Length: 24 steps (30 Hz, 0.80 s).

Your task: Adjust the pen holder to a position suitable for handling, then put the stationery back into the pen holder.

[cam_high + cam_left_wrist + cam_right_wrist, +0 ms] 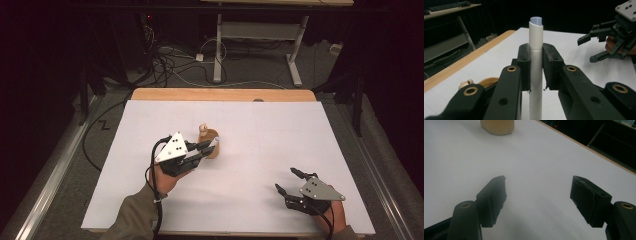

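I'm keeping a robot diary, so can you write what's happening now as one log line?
left tongs: shut on white tube | right tongs: open, empty, over white table | tan holder: beside left tongs

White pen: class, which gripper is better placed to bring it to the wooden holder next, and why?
Left, probably. The left gripper is already shut on the white pen, right beside the wooden holder. The right gripper is open, empty and far away.

Left hand-held gripper is looking like matt black plastic with brass-coloured rivets, clamping a smooth white plastic tube. Worktop is showing a matt white sheet over a wood edge. Tan bottle is looking smooth, slightly glossy.
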Available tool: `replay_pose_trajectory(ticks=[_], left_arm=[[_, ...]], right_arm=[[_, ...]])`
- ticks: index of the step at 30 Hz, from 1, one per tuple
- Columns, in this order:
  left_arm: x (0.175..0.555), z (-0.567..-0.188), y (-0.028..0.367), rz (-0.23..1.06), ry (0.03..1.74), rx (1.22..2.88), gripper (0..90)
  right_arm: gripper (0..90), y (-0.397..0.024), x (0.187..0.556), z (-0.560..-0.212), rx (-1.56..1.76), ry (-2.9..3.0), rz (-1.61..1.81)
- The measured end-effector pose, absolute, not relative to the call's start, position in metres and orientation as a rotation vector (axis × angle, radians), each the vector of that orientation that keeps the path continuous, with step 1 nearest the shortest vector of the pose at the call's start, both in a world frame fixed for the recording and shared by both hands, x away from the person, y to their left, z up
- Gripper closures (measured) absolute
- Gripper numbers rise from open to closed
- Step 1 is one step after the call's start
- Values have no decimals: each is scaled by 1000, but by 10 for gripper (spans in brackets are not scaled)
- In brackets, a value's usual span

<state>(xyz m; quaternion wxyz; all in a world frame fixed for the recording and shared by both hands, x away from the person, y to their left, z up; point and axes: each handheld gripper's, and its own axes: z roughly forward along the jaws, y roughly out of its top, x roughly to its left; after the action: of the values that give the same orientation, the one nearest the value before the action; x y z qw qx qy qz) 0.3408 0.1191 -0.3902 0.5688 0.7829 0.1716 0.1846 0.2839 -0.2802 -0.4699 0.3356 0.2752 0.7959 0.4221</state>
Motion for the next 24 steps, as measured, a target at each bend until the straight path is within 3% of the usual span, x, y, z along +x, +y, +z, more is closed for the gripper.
replay_pose_trajectory(ticks=[24], left_arm=[[343,-378,122,488,398,1707,753]], right_arm=[[288,-279,284,-470,720,2068,1112]])
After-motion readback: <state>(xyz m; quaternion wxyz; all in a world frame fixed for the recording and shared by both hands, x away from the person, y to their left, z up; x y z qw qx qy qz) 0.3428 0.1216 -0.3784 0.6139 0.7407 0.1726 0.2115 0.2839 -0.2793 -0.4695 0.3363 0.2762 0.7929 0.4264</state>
